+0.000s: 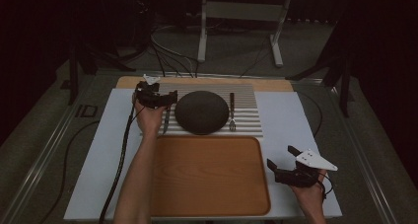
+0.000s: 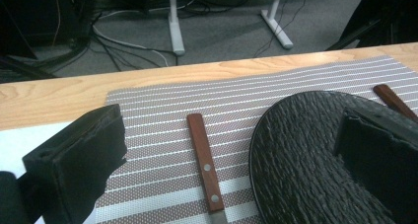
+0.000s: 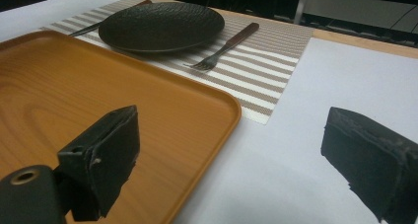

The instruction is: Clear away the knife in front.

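2 grippers show from above: your left gripper [image 1: 165, 99] hovers, jaws spread, over the striped placemat [image 1: 246, 110] beside the dark plate [image 1: 202, 112]; your right gripper [image 1: 282, 162] hangs, jaws spread, over the white table sheet [image 1: 296, 120] beside the wooden tray [image 1: 209, 177]. Left gripper view: a knife [image 2: 207, 167] lies just left of the plate; grey carpet and cables behind. Right gripper view: a fork [image 3: 224, 46] beside the plate.
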A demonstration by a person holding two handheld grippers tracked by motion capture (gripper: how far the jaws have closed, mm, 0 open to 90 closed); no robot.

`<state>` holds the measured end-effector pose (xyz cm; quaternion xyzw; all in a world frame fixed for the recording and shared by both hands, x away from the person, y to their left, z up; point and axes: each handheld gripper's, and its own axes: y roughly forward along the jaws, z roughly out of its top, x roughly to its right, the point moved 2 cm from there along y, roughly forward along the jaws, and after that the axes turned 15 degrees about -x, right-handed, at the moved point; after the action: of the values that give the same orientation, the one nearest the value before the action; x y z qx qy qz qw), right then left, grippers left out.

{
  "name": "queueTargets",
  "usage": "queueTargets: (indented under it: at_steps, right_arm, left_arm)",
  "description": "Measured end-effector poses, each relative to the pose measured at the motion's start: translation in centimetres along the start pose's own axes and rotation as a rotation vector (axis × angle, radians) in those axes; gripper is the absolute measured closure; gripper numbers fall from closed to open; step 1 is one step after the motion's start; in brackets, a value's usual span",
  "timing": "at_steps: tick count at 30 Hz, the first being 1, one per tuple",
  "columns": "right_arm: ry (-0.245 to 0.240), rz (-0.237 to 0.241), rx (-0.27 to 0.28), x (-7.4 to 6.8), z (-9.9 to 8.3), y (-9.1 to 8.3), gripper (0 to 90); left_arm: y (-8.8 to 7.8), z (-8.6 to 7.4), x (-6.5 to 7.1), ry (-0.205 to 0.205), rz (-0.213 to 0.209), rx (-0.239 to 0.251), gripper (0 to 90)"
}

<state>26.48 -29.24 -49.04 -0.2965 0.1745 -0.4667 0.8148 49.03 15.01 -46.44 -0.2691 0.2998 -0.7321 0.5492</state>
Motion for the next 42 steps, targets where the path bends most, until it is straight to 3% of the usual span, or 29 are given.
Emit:
queueTargets:
  at_steps: [6,12,21,26,31,35,42]
  right_arm:
    - [-0.005,0.003,0.000,0.0,0.0,0.0,7.7]
    - [-0.003,0.006,0.002,0.0,0.0,0.0,7.7]
    - [-0.002,0.005,0.001,0.0,0.0,0.0,7.7]
    - [-0.004,0.005,-0.001,0.0,0.0,0.1,7.7]
    - [-0.004,0.005,-0.002,0.0,0.0,0.1,7.7]
    - [-0.004,0.006,-0.004,0.0,0.0,0.1,7.7]
    - [-0.012,0.001,-0.011,0.0,0.0,0.2,7.7]
  left_arm:
    - [0.9,-0.1,0.0,-0.014,-0.009,-0.015,0.4]
    - [1.6,-0.4,0.1,-0.055,-0.015,-0.085,0.7]
    - [2.5,-1.0,0.1,-0.040,-0.010,-0.138,2.1]
    - [2.9,-1.3,0.0,-0.050,0.028,-0.179,8.3]
    - [3.2,-1.5,0.1,-0.037,0.044,-0.186,11.2]
    - [3.5,-1.5,0.0,-0.054,0.068,-0.186,16.0]
    - [3.9,-1.6,-0.3,-0.062,0.071,-0.204,24.8]
